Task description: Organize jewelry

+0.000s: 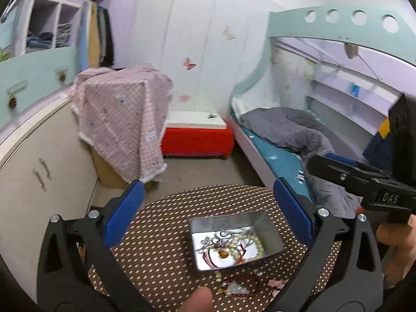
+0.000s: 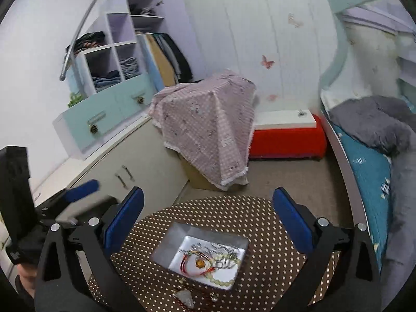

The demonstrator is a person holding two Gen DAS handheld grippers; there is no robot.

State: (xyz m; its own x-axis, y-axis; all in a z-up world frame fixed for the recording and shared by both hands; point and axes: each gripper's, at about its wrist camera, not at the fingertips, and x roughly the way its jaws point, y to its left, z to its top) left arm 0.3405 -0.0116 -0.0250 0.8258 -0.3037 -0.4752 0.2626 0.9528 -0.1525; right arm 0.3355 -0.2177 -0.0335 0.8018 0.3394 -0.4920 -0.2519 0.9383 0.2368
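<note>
A small metal tin (image 1: 228, 221) (image 2: 197, 231) sits on a round table (image 1: 169, 221) (image 2: 260, 215) under a brown dotted cloth. A tangle of jewelry (image 1: 228, 247) (image 2: 210, 257) lies inside it: silver chains, red cord, an amber bead and a pale bead bracelet (image 2: 221, 283). On the cloth near the tin lie loose pieces (image 1: 239, 286), among them a pale pendant (image 2: 184, 296). My left gripper (image 1: 208, 184) hovers open above the tin, nothing between its blue pads. My right gripper (image 2: 208, 192) is open and empty too. Each gripper shows at the edge of the other's view.
A bed (image 1: 280, 161) with a grey blanket runs along the right. A red ottoman (image 1: 197, 140) stands at the far wall beside a box draped in pink checked cloth (image 1: 122, 119). A low cabinet (image 2: 135, 161) lines the left. A fingertip (image 1: 200, 299) shows at the bottom.
</note>
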